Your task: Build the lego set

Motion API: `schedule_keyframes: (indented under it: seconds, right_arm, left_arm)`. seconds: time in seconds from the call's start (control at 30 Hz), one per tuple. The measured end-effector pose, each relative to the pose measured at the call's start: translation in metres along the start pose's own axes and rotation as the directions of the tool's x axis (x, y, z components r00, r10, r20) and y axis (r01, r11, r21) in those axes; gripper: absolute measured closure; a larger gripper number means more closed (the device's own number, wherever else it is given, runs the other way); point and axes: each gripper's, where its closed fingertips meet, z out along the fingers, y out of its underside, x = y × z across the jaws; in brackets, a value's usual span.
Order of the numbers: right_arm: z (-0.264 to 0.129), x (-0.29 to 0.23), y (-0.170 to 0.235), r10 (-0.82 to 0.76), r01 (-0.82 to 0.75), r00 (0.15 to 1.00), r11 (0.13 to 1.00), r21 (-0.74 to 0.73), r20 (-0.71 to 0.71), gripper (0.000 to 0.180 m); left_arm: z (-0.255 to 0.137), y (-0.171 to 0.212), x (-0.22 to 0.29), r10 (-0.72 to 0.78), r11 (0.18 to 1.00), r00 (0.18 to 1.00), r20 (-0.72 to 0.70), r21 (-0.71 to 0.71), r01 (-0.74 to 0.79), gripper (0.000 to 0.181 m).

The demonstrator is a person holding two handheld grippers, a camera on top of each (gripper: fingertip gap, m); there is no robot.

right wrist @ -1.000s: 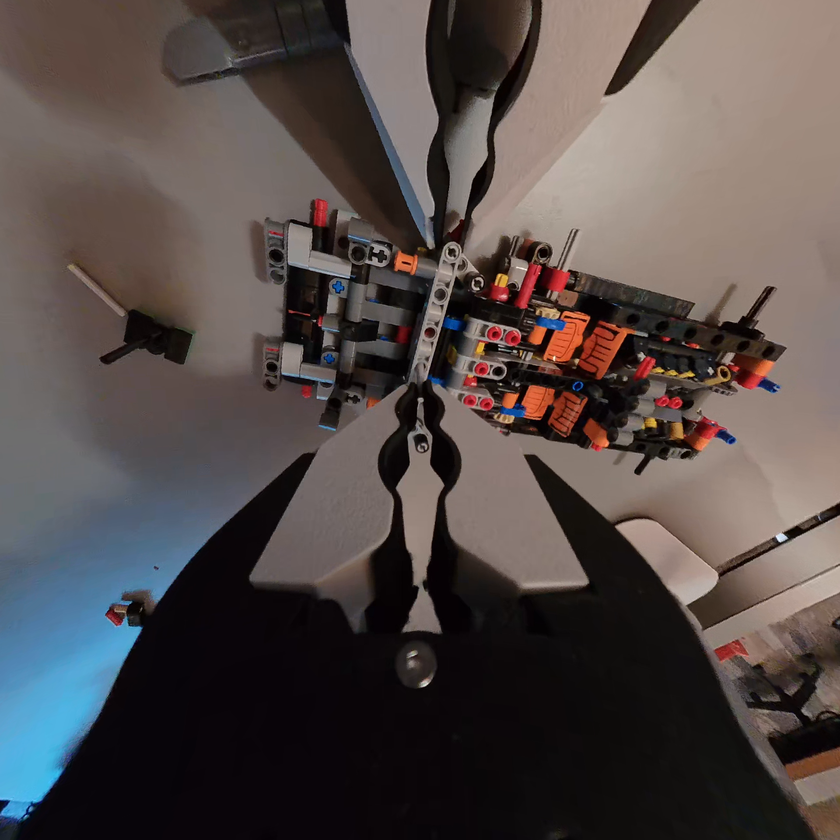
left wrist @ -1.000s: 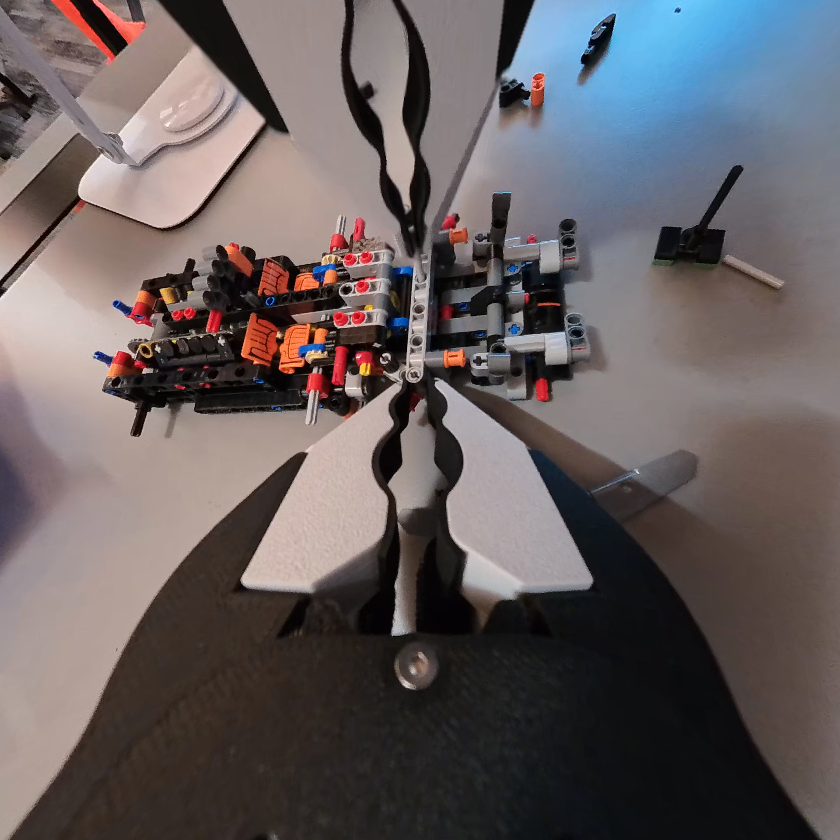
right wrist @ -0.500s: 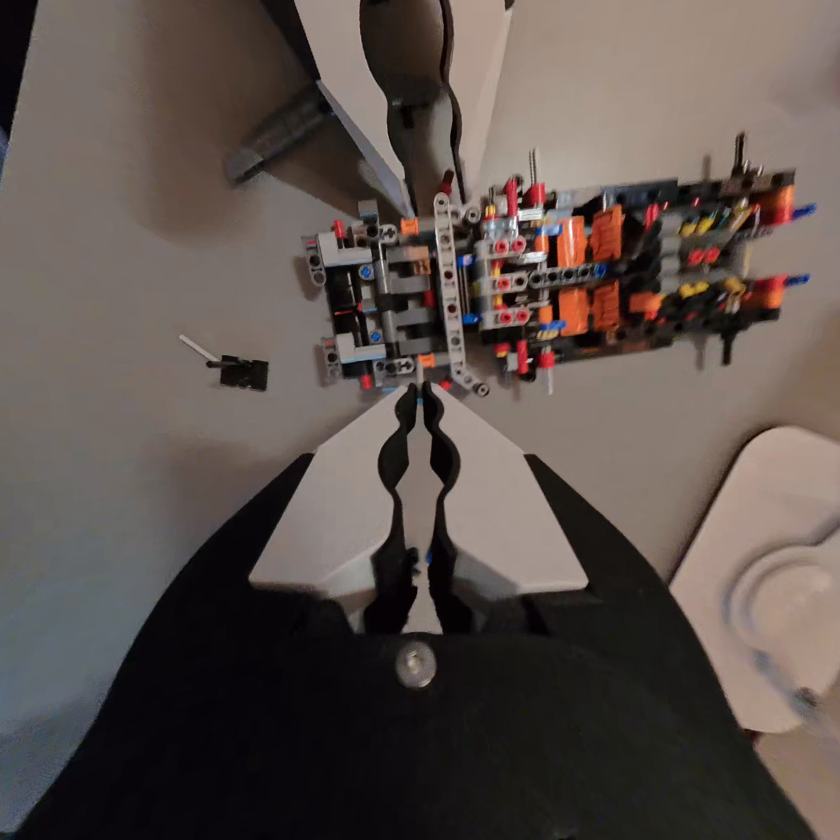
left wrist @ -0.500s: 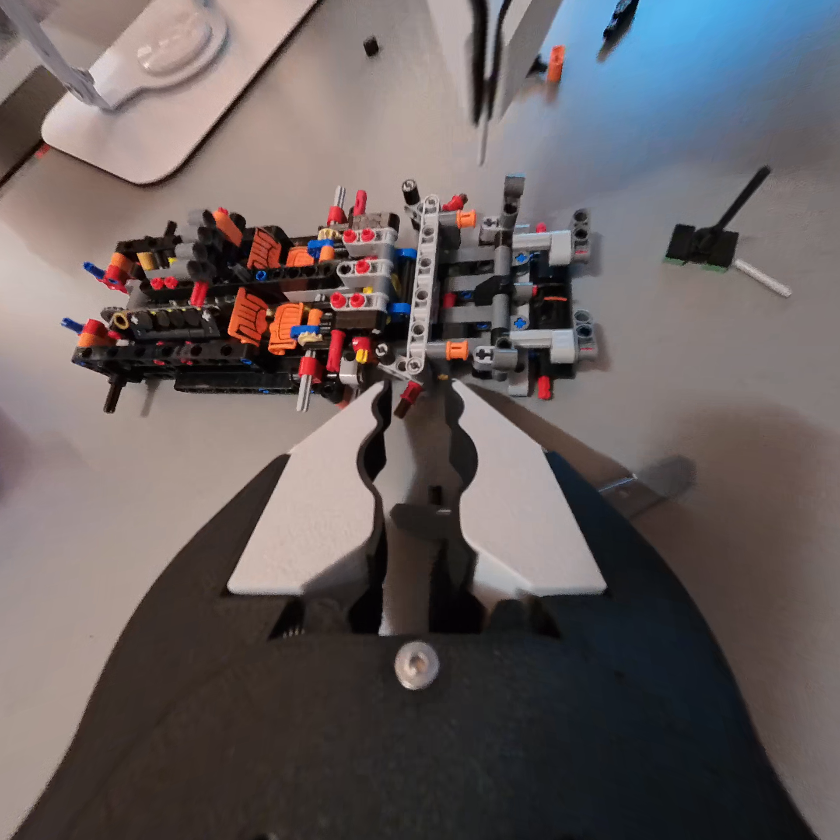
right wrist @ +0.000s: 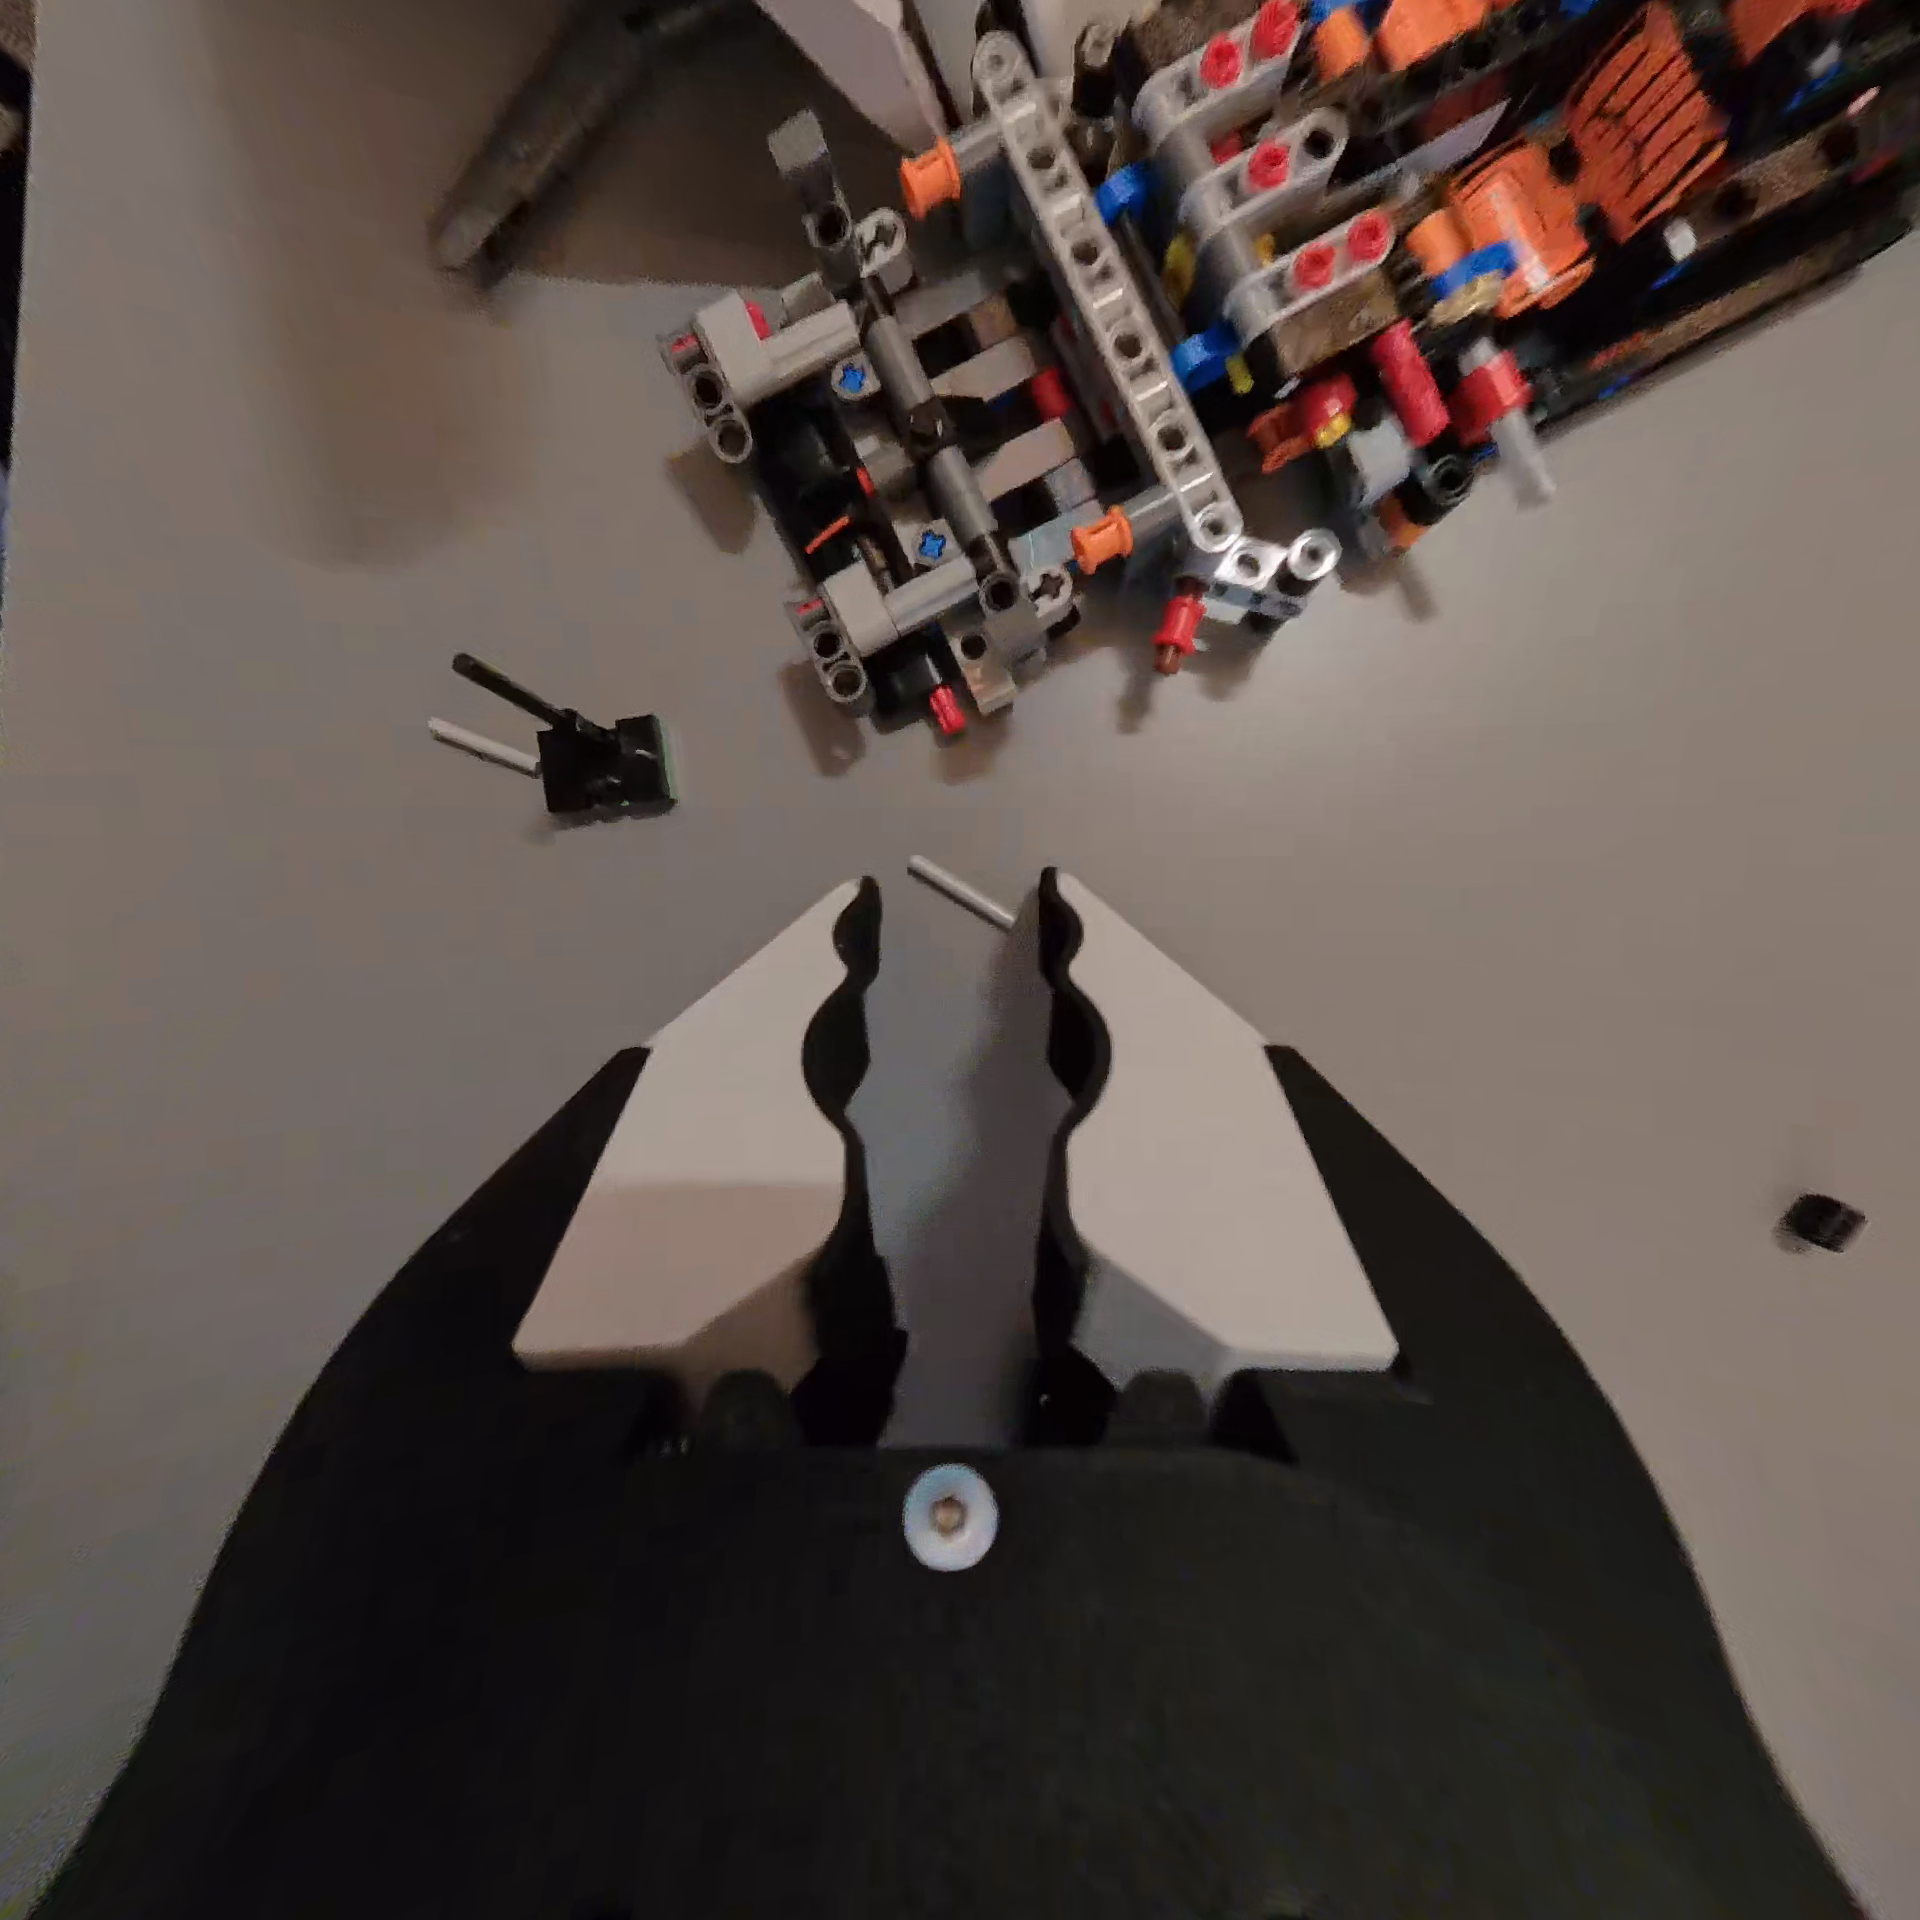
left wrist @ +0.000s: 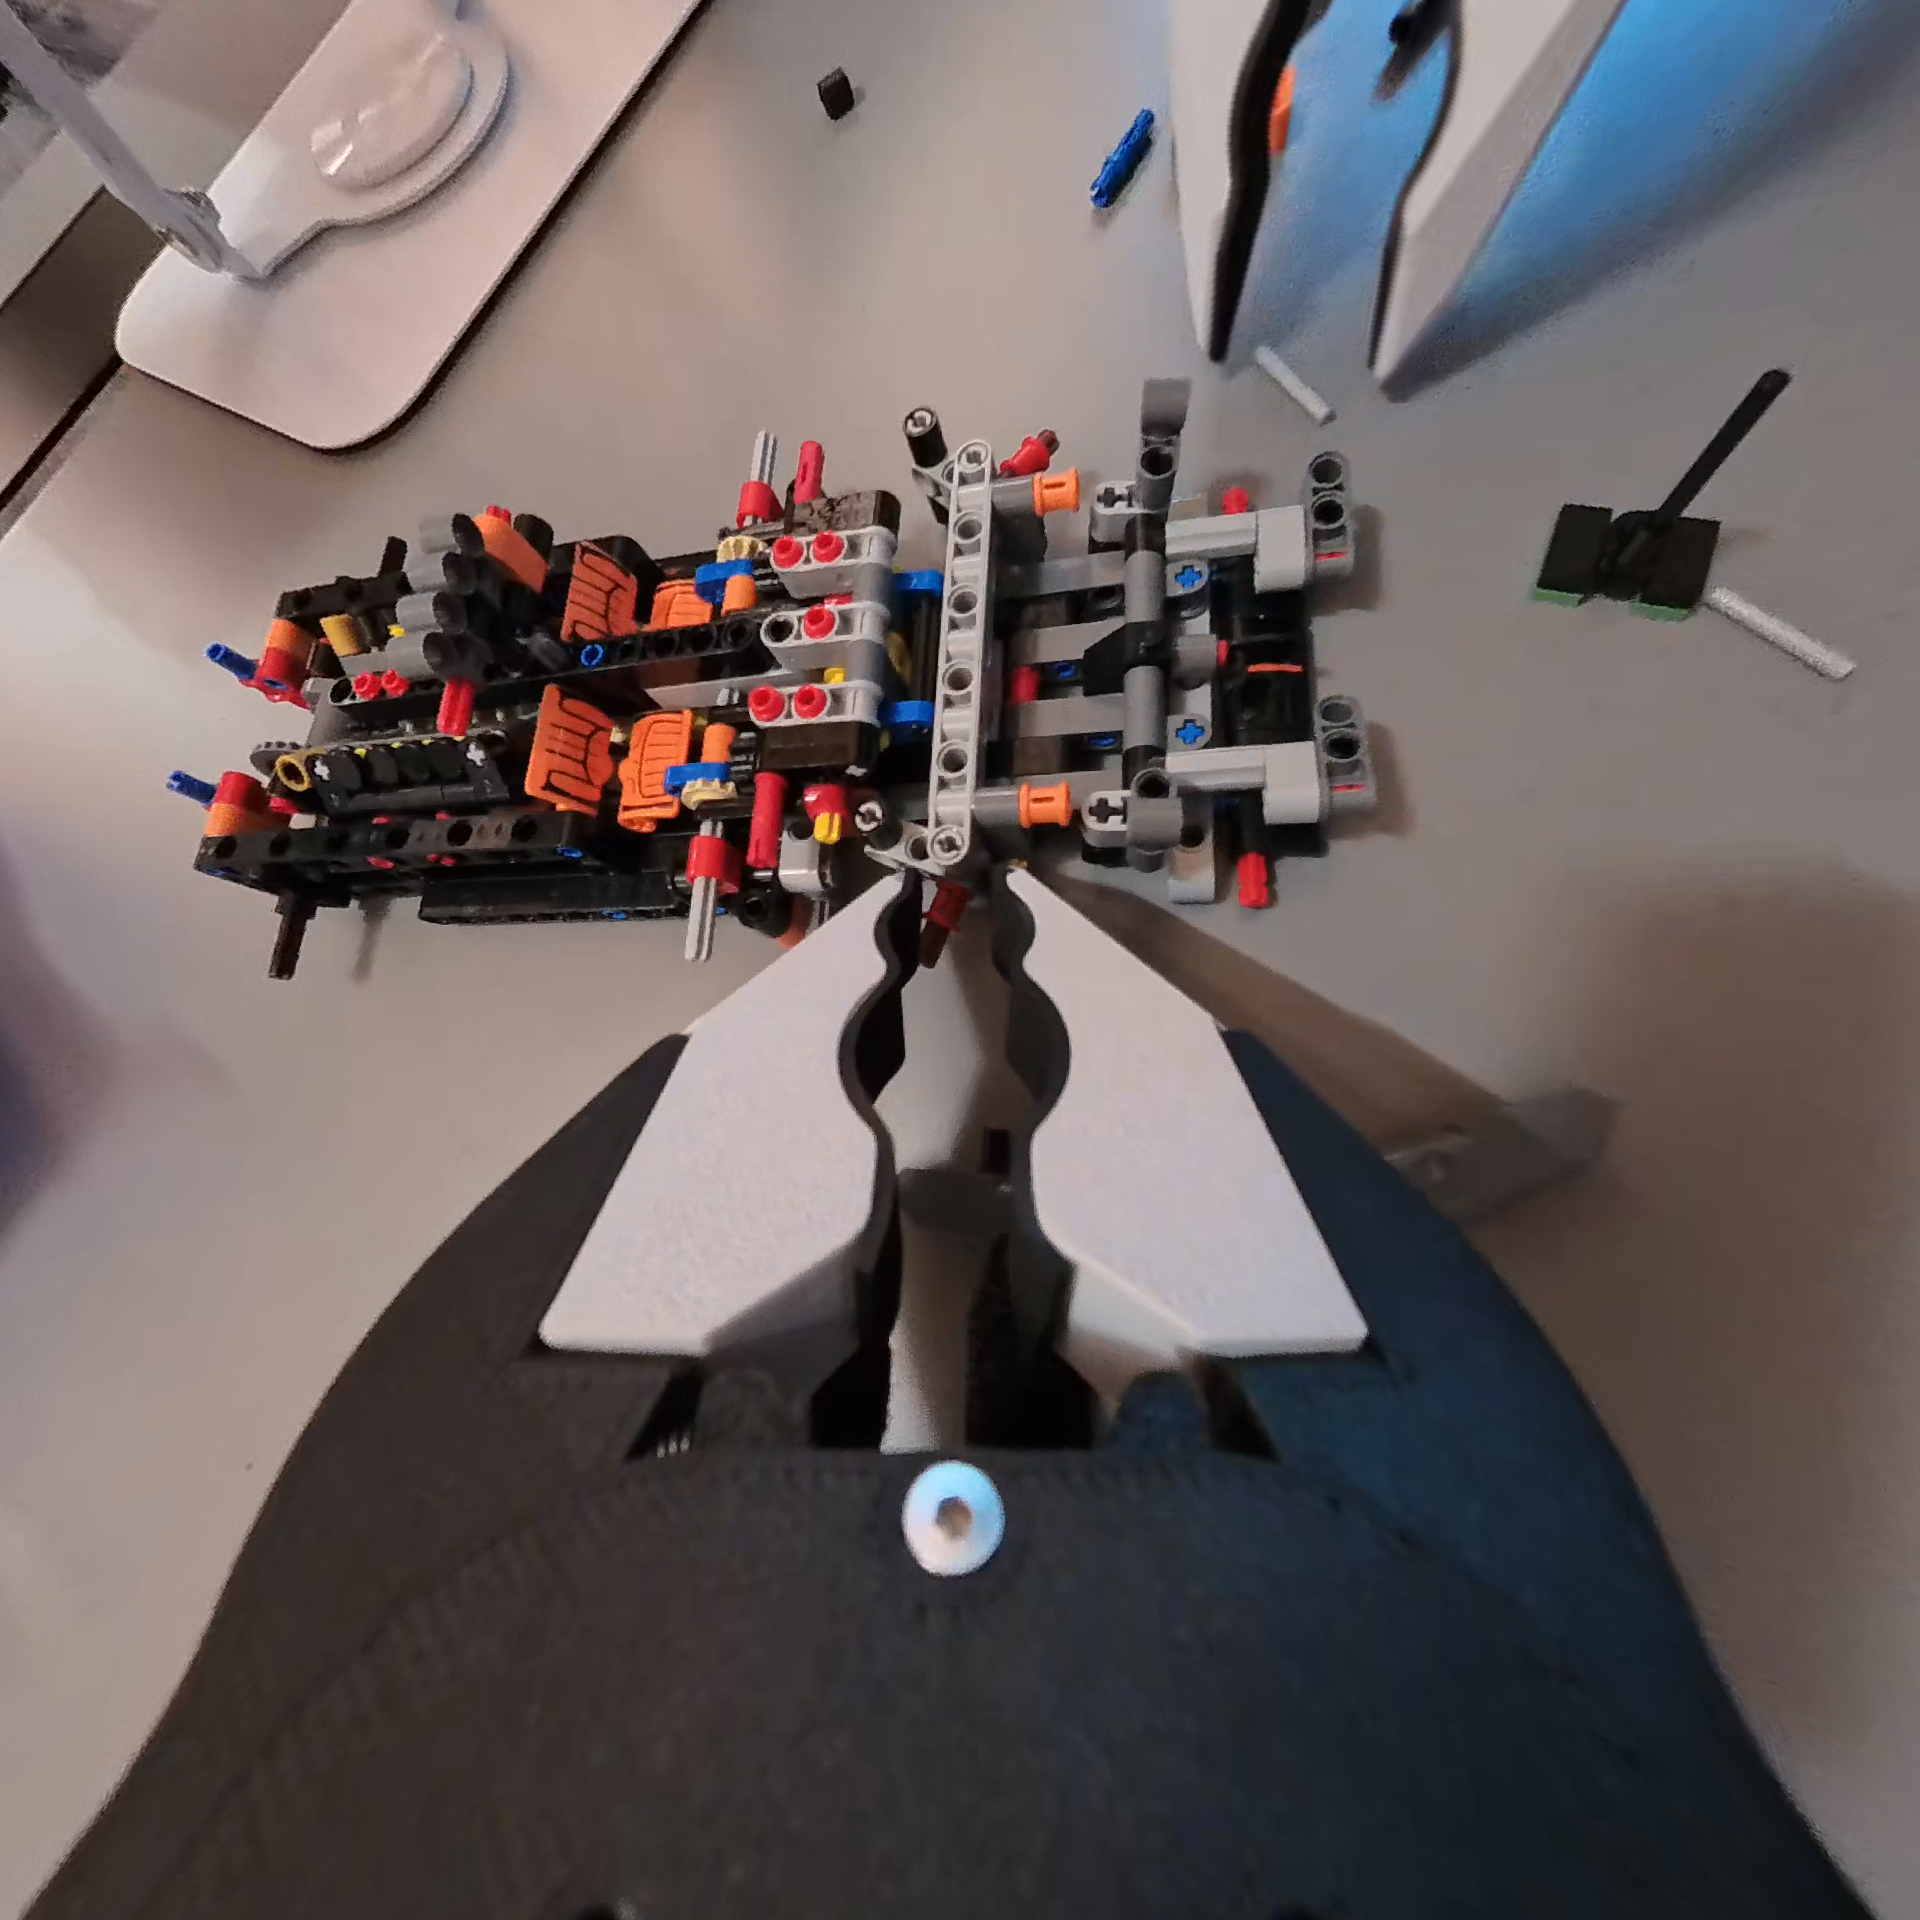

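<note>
The long lego model (left wrist: 727, 686) lies on the grey table, with a light grey holed beam (left wrist: 961, 644) across it. My left gripper (left wrist: 954, 899) is open at the model's near edge, and a red pin (left wrist: 940, 914) of the model sticks out between its fingertips. My right gripper (right wrist: 956, 881) is open and low over the table, apart from the model (right wrist: 1091, 364). A short light grey axle (right wrist: 961, 891) lies between its fingertips. In the left wrist view the right gripper (left wrist: 1309, 343) stands beyond the model over that axle (left wrist: 1294, 384).
A black piece with a rod (left wrist: 1631, 551) and a white axle (left wrist: 1782, 634) lie right of the model. A blue pin (left wrist: 1122, 156) and a small black piece (left wrist: 836, 94) lie beyond it. A white stand base (left wrist: 343, 208) sits far left, a grey bracket (left wrist: 1496, 1143) near right. Tip to tip, the grippers are about 12 centimeters apart.
Both grippers let go of the grey beam and opened. The right one pulled away from the model and now sits over the loose grey axle. The left one backed off slightly.
</note>
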Motion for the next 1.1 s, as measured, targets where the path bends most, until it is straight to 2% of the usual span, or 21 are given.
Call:
schedule_keyframes:
  seconds: [0.07, 0.2, 0.4, 0.7, 1.1]
  right_arm:
    - [-0.005, 0.008, -0.007, -0.019, 0.021, 0.999, 0.999, 0.039, -0.051, 0.158]
    - [-0.012, 0.021, -0.034, -0.017, 0.034, 0.995, 0.982, 0.185, -0.094, 0.159]
    - [-0.002, 0.037, -0.059, -0.125, 0.151, 0.983, 0.966, 0.209, -0.133, 0.164]
    - [0.015, 0.042, -0.056, -0.203, 0.199, 0.979, 0.967, 0.161, 0.005, 0.175]
    - [-0.002, 0.041, -0.068, -0.11, 0.08, 0.984, 0.975, 0.209, 0.139, 0.176]
  left_arm:
    - [-0.001, -0.001, 0.0, 0.01, 1.0, 1.0, 0.012, 0.0, -0.01, 0.17]
    - [-0.004, -0.006, -0.002, 0.033, 0.999, 0.999, 0.041, 0.009, -0.033, 0.167]
    - [-0.003, -0.007, -0.001, 0.069, 0.998, 0.996, 0.055, 0.001, -0.069, 0.167]
    - [-0.002, -0.007, -0.002, 0.085, 0.996, 0.995, 0.058, 0.006, -0.085, 0.168]
    - [-0.008, -0.015, -0.005, 0.012, 0.996, 0.999, 0.044, 0.086, -0.016, 0.17]
